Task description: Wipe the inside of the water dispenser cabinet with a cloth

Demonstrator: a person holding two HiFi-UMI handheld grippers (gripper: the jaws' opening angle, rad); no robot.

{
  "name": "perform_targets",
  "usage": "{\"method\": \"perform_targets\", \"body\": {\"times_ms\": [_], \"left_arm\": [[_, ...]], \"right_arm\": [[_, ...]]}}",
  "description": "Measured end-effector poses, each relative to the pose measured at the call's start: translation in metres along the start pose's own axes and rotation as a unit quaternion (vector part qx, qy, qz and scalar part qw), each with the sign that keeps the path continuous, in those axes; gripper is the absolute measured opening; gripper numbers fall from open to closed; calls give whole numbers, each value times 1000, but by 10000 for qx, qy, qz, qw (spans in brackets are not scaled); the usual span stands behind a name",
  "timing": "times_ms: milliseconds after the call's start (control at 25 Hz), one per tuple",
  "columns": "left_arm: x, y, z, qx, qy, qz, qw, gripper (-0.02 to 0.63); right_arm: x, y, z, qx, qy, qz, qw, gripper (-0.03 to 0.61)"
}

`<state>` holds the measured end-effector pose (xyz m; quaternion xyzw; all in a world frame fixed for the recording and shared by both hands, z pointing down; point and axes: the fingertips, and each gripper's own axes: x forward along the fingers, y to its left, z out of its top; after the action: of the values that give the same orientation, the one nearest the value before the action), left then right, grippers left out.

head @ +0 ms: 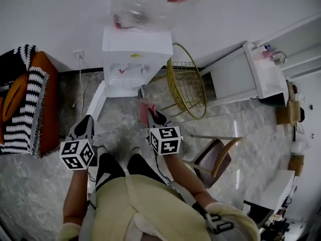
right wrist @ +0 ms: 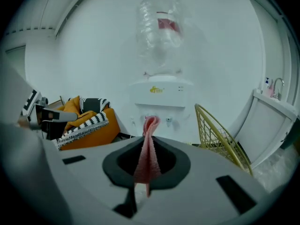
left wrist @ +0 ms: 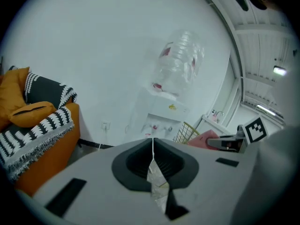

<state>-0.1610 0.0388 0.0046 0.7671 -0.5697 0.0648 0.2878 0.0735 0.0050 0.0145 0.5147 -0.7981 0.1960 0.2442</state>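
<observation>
The white water dispenser stands against the far wall with a clear bottle on top; its taps also show in the right gripper view, on the dispenser. A white panel juts from its lower left, seemingly the cabinet door. My right gripper is shut on a pink cloth, a short way in front of the dispenser. My left gripper hangs to the left, jaws closed with nothing between them. The cabinet's inside is hidden.
A gold wire basket stands right of the dispenser. An orange sofa with a striped blanket is at the left. A white cabinet lies right, a chair near my right side. A cable trails on the marble floor.
</observation>
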Motion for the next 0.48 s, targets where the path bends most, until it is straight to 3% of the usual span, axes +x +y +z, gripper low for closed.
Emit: {"method": "perform_targets", "body": {"times_ms": [240,480], "left_arm": [[-22,-16,36,91,-377,-202,9990,17],[-36,-6,44,-6,-494,-278,9984,17]], "right_arm": [[-14,9,17,8,-149,0,9999,25],[-7,26,34,28,-279,71,9996,25]]}}
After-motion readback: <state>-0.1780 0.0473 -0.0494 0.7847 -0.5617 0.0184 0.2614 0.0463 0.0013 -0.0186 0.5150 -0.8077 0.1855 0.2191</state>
